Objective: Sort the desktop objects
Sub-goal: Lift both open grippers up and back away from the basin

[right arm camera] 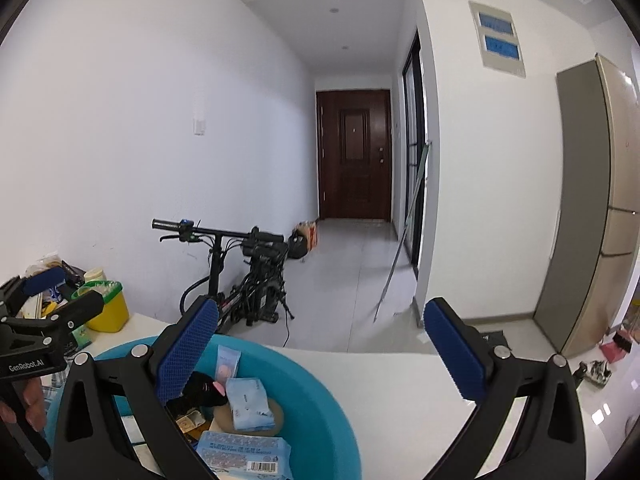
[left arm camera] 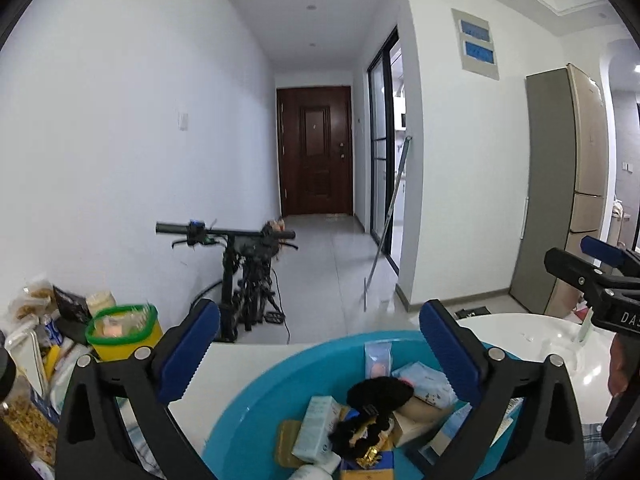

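Left wrist view: my left gripper (left arm camera: 320, 354) gapes empty above the basin (left arm camera: 248, 412) at bottom centre, where the sorted packets (left arm camera: 316, 428) lie; my right gripper (right arm camera: 320, 354) gapes empty too, both apparently clear for another pick.

Left wrist camera sits low over the near edge of the white table (left arm camera: 516, 332), close above the blue basin (left arm camera: 256, 400), facing almost level down the hallway to the brown door (left arm camera: 316, 152). Right wrist camera sits beside it, further toward the table's right end, facing the same way; the basin (right arm camera: 320, 408) lies lower left. Both views share basin, door, parked bicycle (left arm camera: 240, 280) and yellow tub (left arm camera: 120, 332). Each view catches the other gripper at its side edge.
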A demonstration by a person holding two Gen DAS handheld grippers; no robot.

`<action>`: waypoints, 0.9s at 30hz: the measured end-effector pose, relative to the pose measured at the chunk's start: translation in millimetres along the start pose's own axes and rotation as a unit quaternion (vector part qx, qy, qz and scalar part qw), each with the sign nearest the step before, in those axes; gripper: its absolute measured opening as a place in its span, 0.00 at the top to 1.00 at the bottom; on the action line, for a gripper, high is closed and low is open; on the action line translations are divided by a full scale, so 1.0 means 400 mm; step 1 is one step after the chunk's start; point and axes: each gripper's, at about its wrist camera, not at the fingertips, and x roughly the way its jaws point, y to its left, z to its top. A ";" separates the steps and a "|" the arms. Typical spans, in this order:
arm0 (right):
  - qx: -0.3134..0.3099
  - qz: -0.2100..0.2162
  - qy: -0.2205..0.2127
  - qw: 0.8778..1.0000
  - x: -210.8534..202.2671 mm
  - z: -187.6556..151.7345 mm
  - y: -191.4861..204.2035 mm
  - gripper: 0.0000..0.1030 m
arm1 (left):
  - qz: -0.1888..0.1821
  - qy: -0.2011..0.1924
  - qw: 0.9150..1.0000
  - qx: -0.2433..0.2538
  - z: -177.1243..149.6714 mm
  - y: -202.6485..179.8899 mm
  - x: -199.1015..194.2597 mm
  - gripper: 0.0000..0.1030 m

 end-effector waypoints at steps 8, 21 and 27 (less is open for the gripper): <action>0.011 0.002 -0.010 1.000 -0.020 0.013 -0.001 0.00 | -0.009 -0.014 1.000 -0.006 0.015 0.002 -0.041 0.00; 0.010 0.019 -0.010 1.000 -0.078 0.023 0.010 0.00 | 0.002 -0.029 1.000 -0.004 0.023 0.010 -0.113 0.00; 0.004 0.025 -0.009 1.000 -0.113 0.022 0.025 0.00 | -0.003 -0.026 1.000 -0.017 0.020 0.028 -0.157 0.00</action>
